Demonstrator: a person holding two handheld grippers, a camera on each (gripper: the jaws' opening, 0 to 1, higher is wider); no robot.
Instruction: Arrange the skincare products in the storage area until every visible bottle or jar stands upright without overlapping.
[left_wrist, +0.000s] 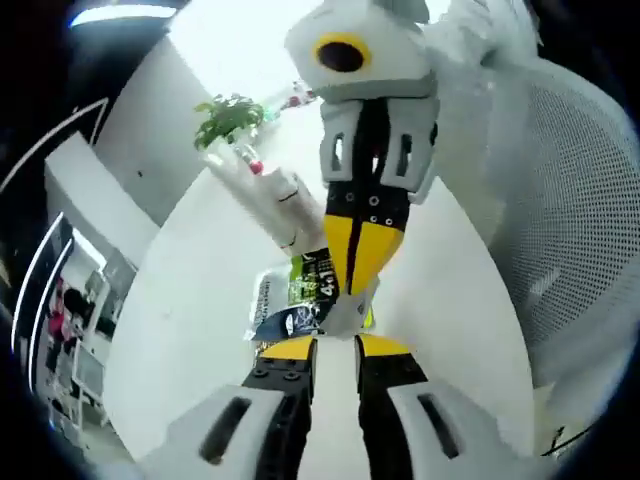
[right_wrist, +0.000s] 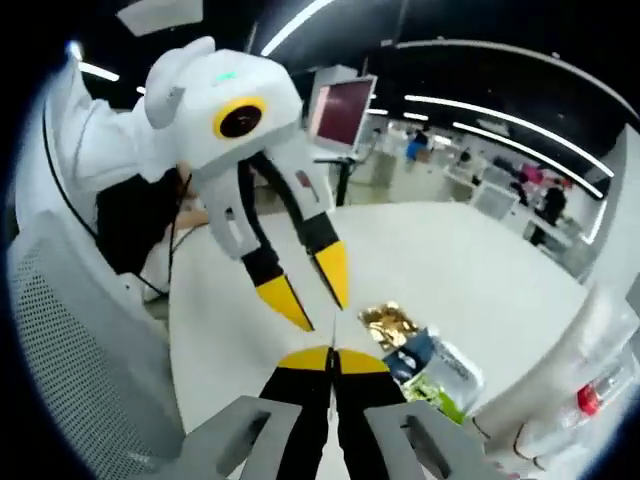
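Several skincare sachets lie flat in a small heap on the white table (left_wrist: 200, 330): a green and black one (left_wrist: 312, 280), a dark blue one (left_wrist: 288, 322) and a white one (left_wrist: 265, 300). In the right gripper view the heap shows a gold foil sachet (right_wrist: 390, 322), a blue and white one (right_wrist: 432, 362) and a green one (right_wrist: 442, 397). Clear bottles (left_wrist: 285, 205) with a red cap lie beyond the heap, also at the edge (right_wrist: 590, 395). My left gripper (left_wrist: 337, 348) is open just short of the heap. My right gripper (right_wrist: 331, 358) is shut, facing the left one (right_wrist: 325, 315) tip to tip.
A white mesh chair back (left_wrist: 585, 230) stands close beside the table, seen too in the right gripper view (right_wrist: 70, 330). A green plant (left_wrist: 230, 115) sits past the bottles. A monitor (right_wrist: 340, 110) stands at the table's far side. A person's white sleeve (right_wrist: 90, 150) holds the left gripper.
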